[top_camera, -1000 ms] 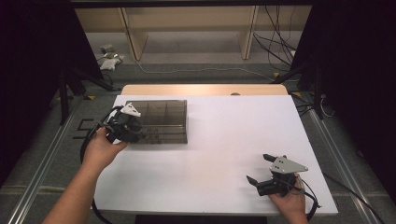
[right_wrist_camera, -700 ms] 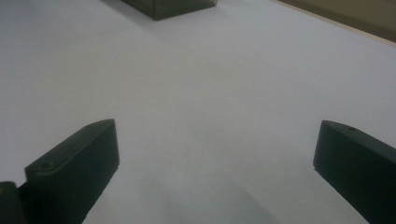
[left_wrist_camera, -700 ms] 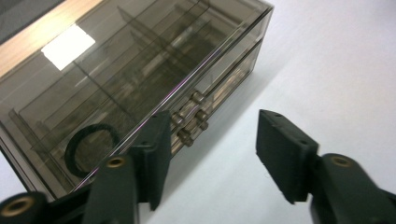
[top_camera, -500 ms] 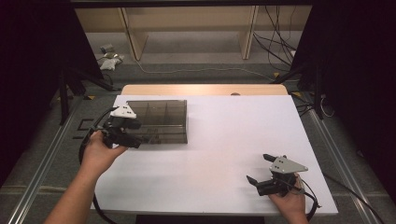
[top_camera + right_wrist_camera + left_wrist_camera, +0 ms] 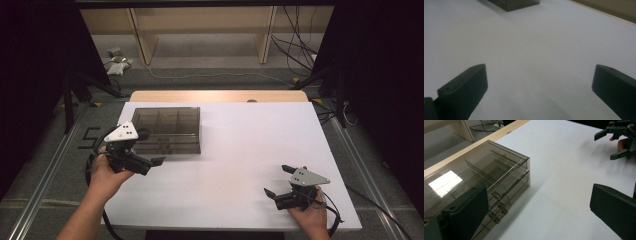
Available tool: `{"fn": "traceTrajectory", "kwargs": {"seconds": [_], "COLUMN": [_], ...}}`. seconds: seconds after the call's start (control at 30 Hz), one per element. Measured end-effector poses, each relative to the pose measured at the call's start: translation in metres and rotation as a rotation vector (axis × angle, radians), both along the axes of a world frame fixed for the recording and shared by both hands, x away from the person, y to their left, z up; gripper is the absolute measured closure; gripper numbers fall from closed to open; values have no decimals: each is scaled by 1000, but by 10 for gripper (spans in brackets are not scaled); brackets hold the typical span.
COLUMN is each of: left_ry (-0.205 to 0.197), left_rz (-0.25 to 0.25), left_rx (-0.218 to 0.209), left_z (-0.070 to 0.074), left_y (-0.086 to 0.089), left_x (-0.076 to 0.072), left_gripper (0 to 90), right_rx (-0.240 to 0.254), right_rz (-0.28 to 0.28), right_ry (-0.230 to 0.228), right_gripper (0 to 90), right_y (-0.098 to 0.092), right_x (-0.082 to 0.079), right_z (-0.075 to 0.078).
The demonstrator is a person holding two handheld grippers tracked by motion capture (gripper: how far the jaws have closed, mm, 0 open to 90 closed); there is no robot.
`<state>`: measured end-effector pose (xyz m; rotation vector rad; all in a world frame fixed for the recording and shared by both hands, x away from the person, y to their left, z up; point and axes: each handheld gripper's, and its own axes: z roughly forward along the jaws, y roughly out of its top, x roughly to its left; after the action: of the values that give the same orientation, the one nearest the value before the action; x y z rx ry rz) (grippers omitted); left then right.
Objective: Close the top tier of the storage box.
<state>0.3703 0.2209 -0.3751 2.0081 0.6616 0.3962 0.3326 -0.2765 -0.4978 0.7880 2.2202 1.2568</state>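
While a smoky transparent drawer box point(image 5: 167, 130) is sitting at the upper left of the white worktop point(image 5: 240, 150) in the high view, the left claw point(image 5: 150, 162) is hovering at the box's lower left corner, jaws spread and gripping nothing. The box is lying up and to the right of that claw, its long axis running across the frame. The right claw point(image 5: 277, 182) is waiting at the lower right, jaws apart and empty, well apart from the box, so the left hand point(image 5: 107, 172) is looking much the nearer for any move on it.

In the left gripper view, the drawer box point(image 5: 481, 177) is filling the left of the frame, its front with small knobs point(image 5: 499, 207) facing the lower middle; the near jaw is overlapping it, and whether they are touching is hard to tell. The right claw point(image 5: 615, 143) is showing at the upper right, partly cut off.

In the right gripper view, both jaws are standing wide over bare worktop point(image 5: 536, 50), and a corner of the drawer box point(image 5: 516, 3) is being cut off by the top edge. Its contents, if any, cannot be made out.
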Motion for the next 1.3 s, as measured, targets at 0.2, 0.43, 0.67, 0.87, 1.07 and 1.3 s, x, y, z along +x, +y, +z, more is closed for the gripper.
{"fn": "traceTrajectory", "kwargs": {"seconds": [0.2,0.43,0.67,0.87,1.07,1.3], "left_ry": [-6,-46,-55,-81,-94,-59], "left_rz": [-4,20,38,46,51,70], "left_rx": [-78,-134,-204,-176,-187,-197], "left_z": [-21,-48,-74,-92,-110,-134], "left_y": [7,17,28,30,28,24], "left_x": [-7,-14,-17,-24,-28,-30], "left_gripper": [10,10,9,9,5,5], "right_rx": [2,1,1,1,1,3], "right_rz": [1,2,1,1,1,2], "right_ry": [-1,0,0,2,2,0], "right_gripper": [14,14,13,13,13,13], "right_y": [0,0,0,0,0,0], "right_x": [0,0,0,0,0,0], "right_z": [0,0,0,0,0,0]}}
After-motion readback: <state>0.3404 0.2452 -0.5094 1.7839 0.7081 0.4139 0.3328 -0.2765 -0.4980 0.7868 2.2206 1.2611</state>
